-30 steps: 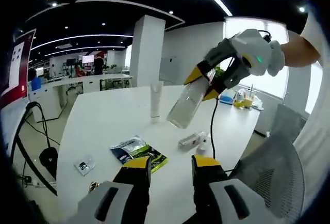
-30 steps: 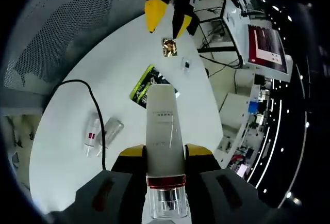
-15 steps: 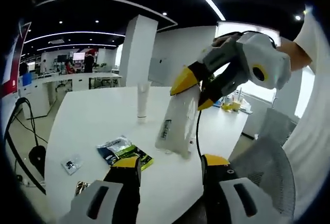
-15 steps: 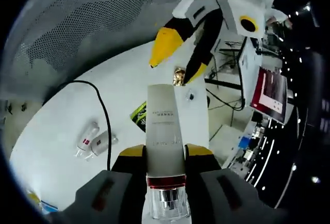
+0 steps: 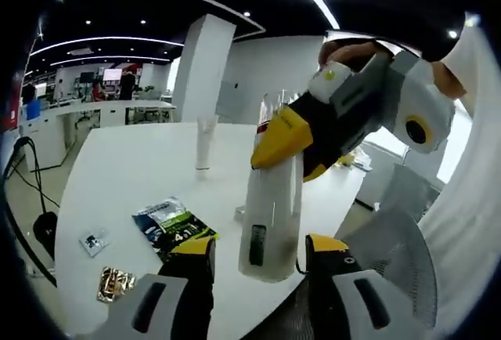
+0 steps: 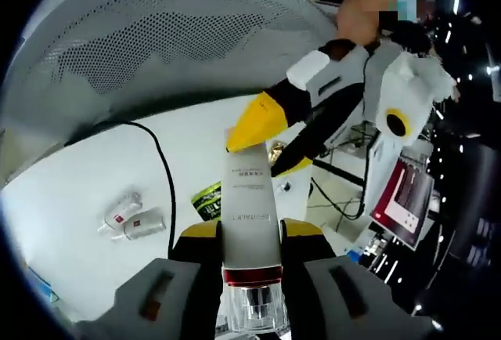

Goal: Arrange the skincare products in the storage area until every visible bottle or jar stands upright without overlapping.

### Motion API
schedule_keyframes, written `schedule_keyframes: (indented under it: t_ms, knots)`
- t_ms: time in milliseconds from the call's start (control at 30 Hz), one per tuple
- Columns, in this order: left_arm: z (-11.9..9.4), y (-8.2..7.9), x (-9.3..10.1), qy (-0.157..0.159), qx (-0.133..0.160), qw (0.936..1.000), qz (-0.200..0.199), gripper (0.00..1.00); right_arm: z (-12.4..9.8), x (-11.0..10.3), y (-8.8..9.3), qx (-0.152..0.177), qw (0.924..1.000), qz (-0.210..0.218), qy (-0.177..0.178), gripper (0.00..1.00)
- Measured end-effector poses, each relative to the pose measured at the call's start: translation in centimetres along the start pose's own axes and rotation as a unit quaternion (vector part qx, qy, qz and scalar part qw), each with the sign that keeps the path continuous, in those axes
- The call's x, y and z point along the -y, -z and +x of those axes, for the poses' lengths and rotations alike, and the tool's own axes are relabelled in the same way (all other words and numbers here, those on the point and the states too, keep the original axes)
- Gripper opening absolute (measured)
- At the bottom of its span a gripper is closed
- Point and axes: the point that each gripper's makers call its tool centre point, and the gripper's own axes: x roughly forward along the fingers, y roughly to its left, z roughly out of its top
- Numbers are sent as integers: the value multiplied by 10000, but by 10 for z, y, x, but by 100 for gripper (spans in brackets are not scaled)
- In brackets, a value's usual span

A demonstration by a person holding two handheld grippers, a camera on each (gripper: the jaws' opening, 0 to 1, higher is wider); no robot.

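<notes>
The right gripper (image 6: 241, 234) clamps a frosted, tall bottle (image 6: 249, 199) above the smooth white table (image 5: 117, 175). The left gripper (image 5: 254, 250) stands open beneath it.

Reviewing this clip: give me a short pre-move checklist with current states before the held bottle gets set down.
1. Right gripper clamped on tall bottle: ok.
2. Bottle near upright, seen from the left gripper view: ok.
3. Left gripper open and holding nothing: ok.
4. Bottle bottom touching the white table: cannot tell.
5. Two small bottles upright: not ok, they lie on their sides.
6. White tube standing: ok.
</notes>
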Motion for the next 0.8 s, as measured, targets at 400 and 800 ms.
schedule_keyframes:
  t_ms: [400,800]
  knots:
    - [-2,-3,11,281,50,9995,-112,41,6,23,-25,237,9964,-775,233,25]
    - [-3,7,8,172,-255,9995,22,35,12,36,-43,319,9907,-1264,400,25]
